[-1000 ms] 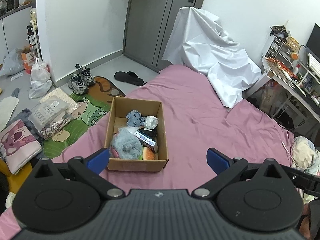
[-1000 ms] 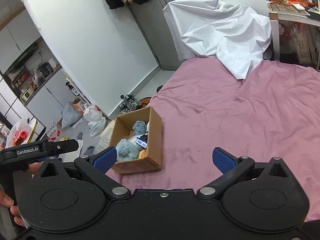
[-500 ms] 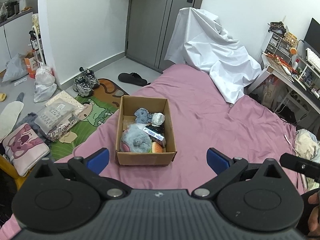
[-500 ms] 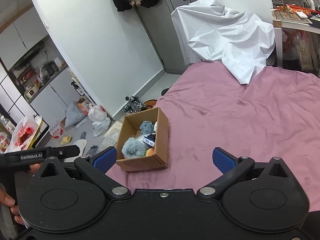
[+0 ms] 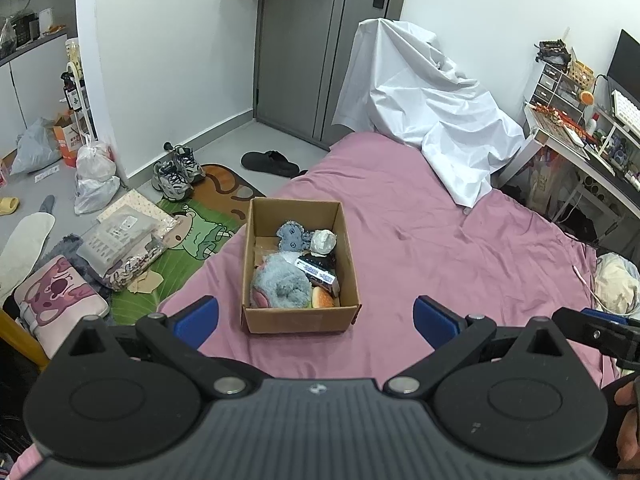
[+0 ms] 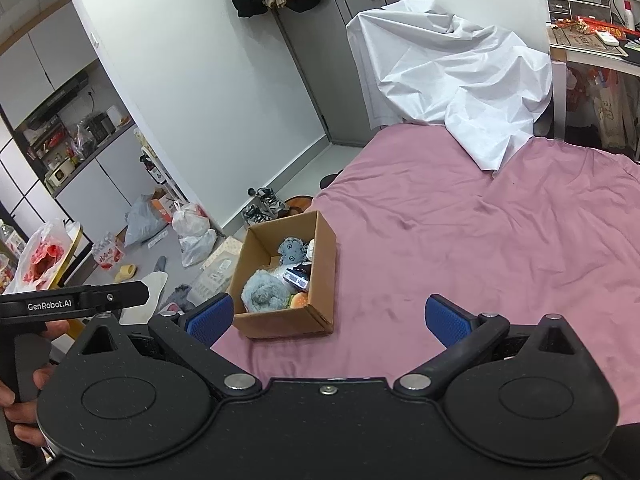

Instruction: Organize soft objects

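You held the left gripper (image 5: pixel 316 316) and right gripper (image 6: pixel 328 318) wide open and empty, the toy-filled brown cardboard box (image 5: pixel 300 320) at frame centre.

My left gripper (image 5: pixel 316 318) in matt black plastic with textured blue pads, plain brown cardboard box (image 5: pixel 300 320), fluffy grey-blue plush (image 5: pixel 280 286) inside, smooth matt pink bedsheet (image 5: pixel 440 248), creased white cloth (image 5: pixel 432 120) upper right.

A white sheet (image 5: pixel 432 120) drapes over something at the bed's far end and hides it wholly. In the box (image 5: pixel 298 320), the grey plush (image 5: pixel 280 286) covers most of a pink toy (image 5: pixel 260 300) and the near wall hides the floor. The label (image 5: pixel 314 272) print is too small to read.
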Tool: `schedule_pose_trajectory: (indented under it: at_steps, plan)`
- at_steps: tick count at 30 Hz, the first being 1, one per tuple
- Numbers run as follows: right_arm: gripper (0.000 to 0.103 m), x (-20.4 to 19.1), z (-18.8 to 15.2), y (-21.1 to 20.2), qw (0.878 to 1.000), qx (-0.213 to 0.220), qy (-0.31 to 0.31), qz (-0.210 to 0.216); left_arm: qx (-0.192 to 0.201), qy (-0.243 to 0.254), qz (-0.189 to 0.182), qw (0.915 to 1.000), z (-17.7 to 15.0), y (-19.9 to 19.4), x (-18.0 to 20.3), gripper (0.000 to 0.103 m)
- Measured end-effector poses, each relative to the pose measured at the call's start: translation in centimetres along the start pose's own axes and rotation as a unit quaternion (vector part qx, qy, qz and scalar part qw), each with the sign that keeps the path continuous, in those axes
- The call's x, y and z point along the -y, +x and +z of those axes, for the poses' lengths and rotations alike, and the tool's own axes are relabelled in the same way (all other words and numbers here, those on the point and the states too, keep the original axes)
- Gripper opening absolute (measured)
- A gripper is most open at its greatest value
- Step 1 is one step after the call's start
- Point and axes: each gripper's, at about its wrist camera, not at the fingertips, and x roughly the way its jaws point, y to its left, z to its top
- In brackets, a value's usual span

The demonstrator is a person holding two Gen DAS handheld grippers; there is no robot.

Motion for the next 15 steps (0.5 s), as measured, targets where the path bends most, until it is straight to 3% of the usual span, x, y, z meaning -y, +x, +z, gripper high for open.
schedule_pose_trajectory:
  at_steps: [15]
  plan:
    - [0.103, -0.05, -0.10, -0.06, 1.000, -0.002, 0.002, 0.003, -0.013, 0.005, 0.006, 0.9999, -0.39, 0.28, 0.48, 0.103]
